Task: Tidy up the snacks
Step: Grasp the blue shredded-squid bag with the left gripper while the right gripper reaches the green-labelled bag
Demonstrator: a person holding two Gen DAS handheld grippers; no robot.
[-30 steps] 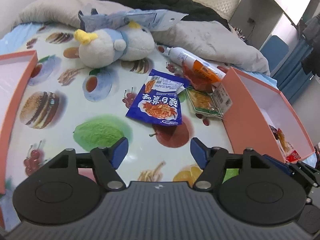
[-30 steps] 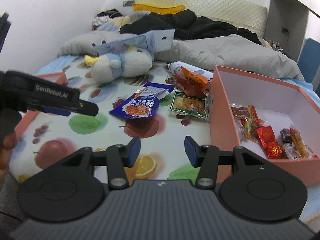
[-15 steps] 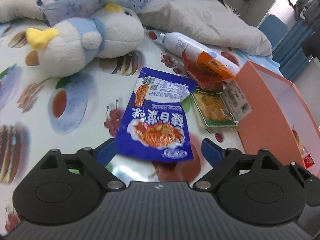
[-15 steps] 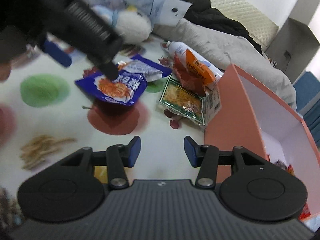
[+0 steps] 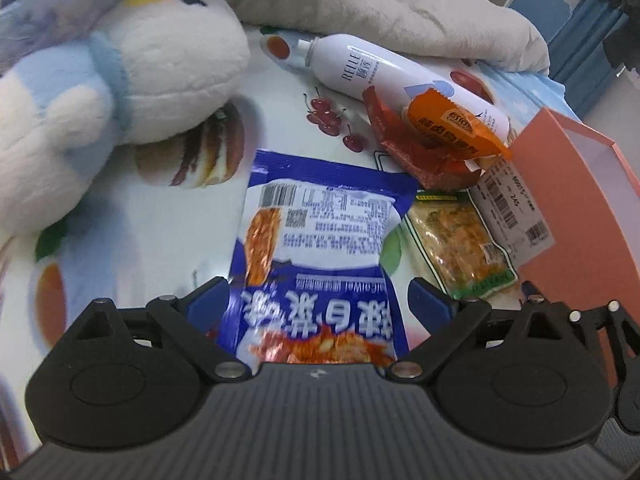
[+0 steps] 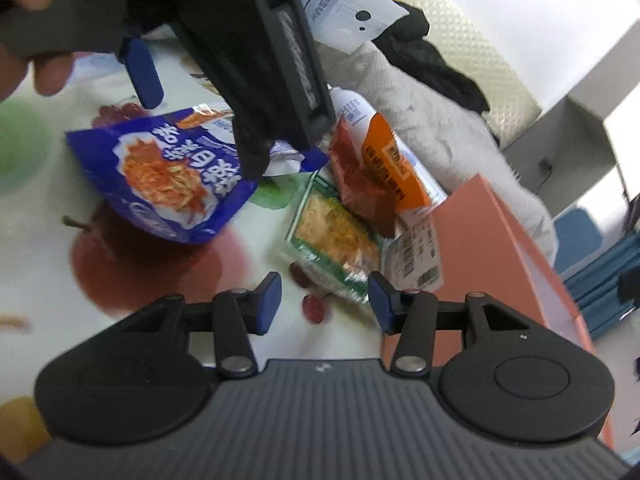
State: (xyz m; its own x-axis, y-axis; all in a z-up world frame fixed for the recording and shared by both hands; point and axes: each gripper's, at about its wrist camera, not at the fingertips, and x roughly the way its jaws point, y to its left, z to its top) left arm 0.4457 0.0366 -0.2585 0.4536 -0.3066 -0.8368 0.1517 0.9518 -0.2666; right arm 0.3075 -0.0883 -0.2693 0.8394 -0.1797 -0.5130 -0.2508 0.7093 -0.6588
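Note:
A blue snack bag (image 5: 316, 248) lies flat on the fruit-print cloth. My left gripper (image 5: 320, 304) is open, with its blue fingertips on either side of the bag's near end. The bag also shows in the right wrist view (image 6: 168, 176) under the left gripper's body. A green-edged snack pack (image 6: 332, 244) and an orange-red snack bag (image 6: 372, 172) lie beside a salmon-pink box (image 6: 500, 248). My right gripper (image 6: 324, 300) is open and empty, just in front of the green-edged pack (image 5: 460, 252).
A white and blue plush toy (image 5: 112, 64) lies to the left. A white spray bottle (image 5: 380, 72) lies behind the orange-red bag (image 5: 436, 136). The pink box's wall (image 5: 580, 208) stands to the right. Grey bedding (image 5: 392, 8) is heaped at the back.
My left gripper has moved forward and down until its open fingers straddle the blue bag. My right gripper has moved closer to the green-edged pack and the box.

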